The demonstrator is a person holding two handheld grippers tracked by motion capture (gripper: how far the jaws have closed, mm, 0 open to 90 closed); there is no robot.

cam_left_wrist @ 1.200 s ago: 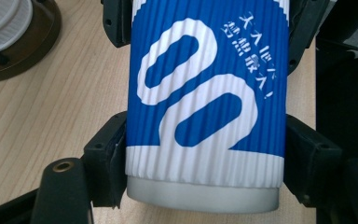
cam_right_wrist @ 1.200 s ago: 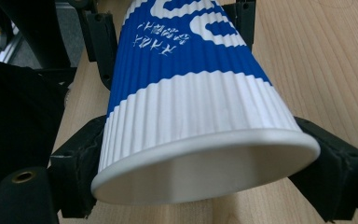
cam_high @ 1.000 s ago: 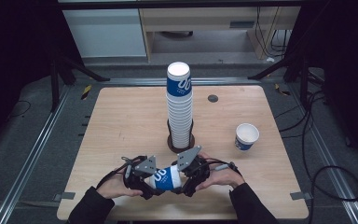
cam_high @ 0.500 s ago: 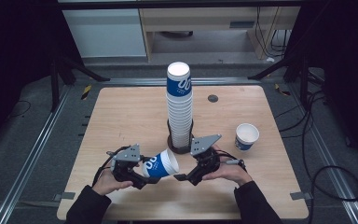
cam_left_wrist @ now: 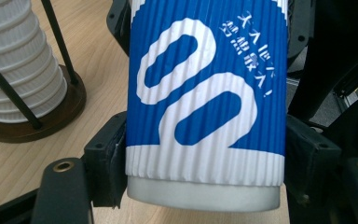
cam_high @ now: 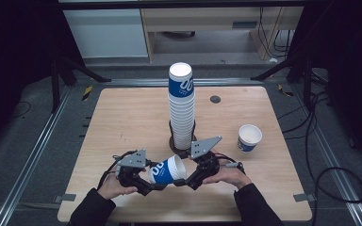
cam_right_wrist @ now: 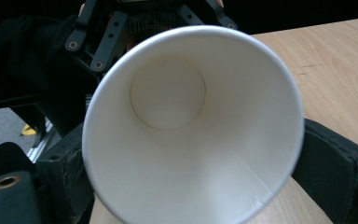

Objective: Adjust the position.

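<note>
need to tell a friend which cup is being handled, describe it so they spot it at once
Start at the tall stack of paper cups mid-table and look toward the near edge. There a blue-and-white ribbed paper cup lies sideways between the left gripper and right gripper. Unlike the upright cup to the right, it is tipped over, mouth facing right.

Even overhead light brightens the worktop point(cam_high: 122, 117) while the surroundings stay dark; shadows are soft, the high view slightly grainy, close-ups mildly blurred.
</note>
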